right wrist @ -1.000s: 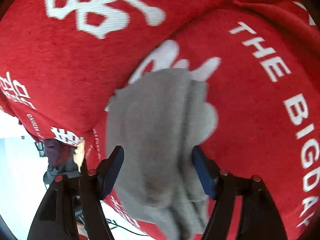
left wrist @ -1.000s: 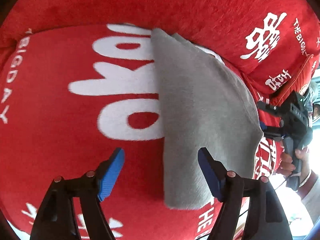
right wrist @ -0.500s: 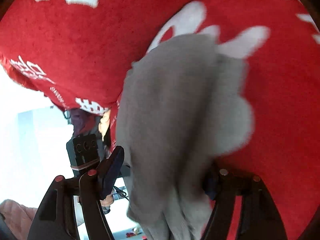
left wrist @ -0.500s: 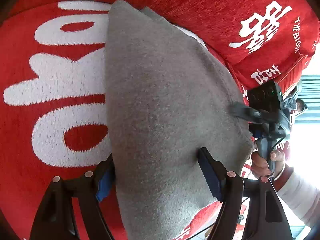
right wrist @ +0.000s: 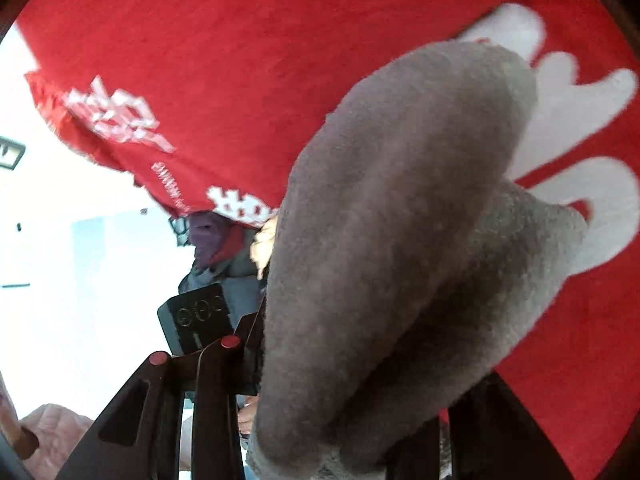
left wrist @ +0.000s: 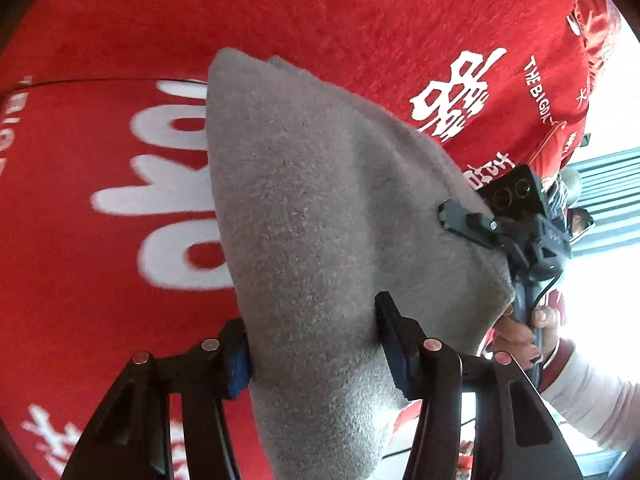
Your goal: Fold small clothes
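**Grey cloth gripped at both ends, fold not yet laid down**

On the left, the left claw [left wrist: 314, 344] has the near edge of the grey cloth [left wrist: 320, 208] between its blue pads; the cloth fills the gap and the fingers look pressed against it, so it reads as clamped on the fabric. The cloth runs away from this claw across the red printed blanket [left wrist: 100, 240], its far tip resting near the white lettering. To the right, the right claw [left wrist: 460, 218] pinches the cloth's other edge. In its own wrist view the cloth [right wrist: 400, 240] bunches thickly over the fingers and hides the pads, but the fabric hangs from them. By the look of it the fold is mid-way: the corners are gathered, but bringing the edge over, laying it flat and letting go remain.
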The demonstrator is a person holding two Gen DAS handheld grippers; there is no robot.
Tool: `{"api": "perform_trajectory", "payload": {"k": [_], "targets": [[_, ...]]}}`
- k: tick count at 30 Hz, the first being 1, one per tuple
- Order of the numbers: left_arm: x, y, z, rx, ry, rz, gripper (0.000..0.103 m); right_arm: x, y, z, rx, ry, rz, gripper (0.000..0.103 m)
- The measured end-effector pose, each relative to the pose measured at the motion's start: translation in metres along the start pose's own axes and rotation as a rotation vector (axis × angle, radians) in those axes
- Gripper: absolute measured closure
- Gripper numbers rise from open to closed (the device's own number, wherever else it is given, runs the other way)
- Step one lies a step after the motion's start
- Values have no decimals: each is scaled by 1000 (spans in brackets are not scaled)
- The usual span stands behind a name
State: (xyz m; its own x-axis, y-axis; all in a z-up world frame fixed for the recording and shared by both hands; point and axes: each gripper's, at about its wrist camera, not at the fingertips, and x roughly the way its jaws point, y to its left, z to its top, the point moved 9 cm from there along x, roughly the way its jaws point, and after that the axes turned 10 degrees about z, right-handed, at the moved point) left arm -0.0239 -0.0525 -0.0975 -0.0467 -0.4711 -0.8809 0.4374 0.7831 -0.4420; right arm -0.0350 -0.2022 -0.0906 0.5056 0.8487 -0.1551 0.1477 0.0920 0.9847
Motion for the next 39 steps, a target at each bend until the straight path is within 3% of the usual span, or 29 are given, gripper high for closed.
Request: {"api": "perform_trajectory", "payload": {"k": [4, 7, 10, 11, 12, 14, 15, 16, 18, 20, 21, 23, 25, 26, 28, 31, 32, 34, 35, 38, 39], "targets": [[-28, 36, -24, 0, -17, 82, 48, 34, 7, -25, -15, 49, 14, 64], [-30, 71, -43, -9, -19, 161, 48, 62, -13, -39, 1, 88, -19, 64], [-18, 113, -61, -48, 4, 330, 48, 76, -50, -45, 30, 100, -212, 61], [-18, 123, -65, -63, 3, 371, 48, 72, -66, -47, 50, 97, -312, 61], [-20, 130, -69, -77, -4, 399, 45, 63, -82, -51, 59, 101, -440, 53], [-27, 138, -73, -101, -20, 435, 21, 51, -82, -55, 36, 79, -503, 43], [-32, 141, -73, -109, -44, 461, 11, 38, -75, -57, 9, 55, -536, 43], [-39, 142, -72, -113, -79, 483, 11, 31, -71, -59, -4, 40, -550, 43], [-44, 140, -70, -125, -97, 498, 11, 7, -58, -64, -9, -23, -552, 43], [-45, 137, -68, -137, -104, 518, 5, 12, -40, -67, 13, -63, -503, 43], [-44, 133, -66, -140, -106, 533, 0, 11, -37, -72, 29, -67, -465, 43], [-44, 130, -63, -140, -120, 574, 0, 17, -44, -80, 79, -55, -420, 44], [-48, 129, -64, -142, -140, 589, 0, 26, -54, -81, 118, -39, -409, 62], [-48, 126, -64, -143, -141, 592, 0, 33, -55, -80, 118, -31, -421, 94], [-52, 122, -65, -143, -149, 575, 0, 43, -41, -78, 51, -26, -452, 94], [-58, 122, -68, -154, -161, 538, 0, 29, -22, -82, -90, -7, -568, 95], [-57, 122, -68, -156, -160, 523, 0, 37, -23, -85, -118, 6, -615, 95], [-53, 122, -69, -151, -150, 532, 0, 30, -62, -96, -111, 67, -753, 95], [-50, 122, -69, -149, -140, 535, 0, 27, -77, -101, -57, 72, -746, 95], [-48, 118, -69, -141, -136, 516, 0, 12, -66, -95, 49, -55, -522, 91], [-47, 117, -69, -136, -129, 512, 0, 2, -58, -91, 51, -103, -487, 88]]}}
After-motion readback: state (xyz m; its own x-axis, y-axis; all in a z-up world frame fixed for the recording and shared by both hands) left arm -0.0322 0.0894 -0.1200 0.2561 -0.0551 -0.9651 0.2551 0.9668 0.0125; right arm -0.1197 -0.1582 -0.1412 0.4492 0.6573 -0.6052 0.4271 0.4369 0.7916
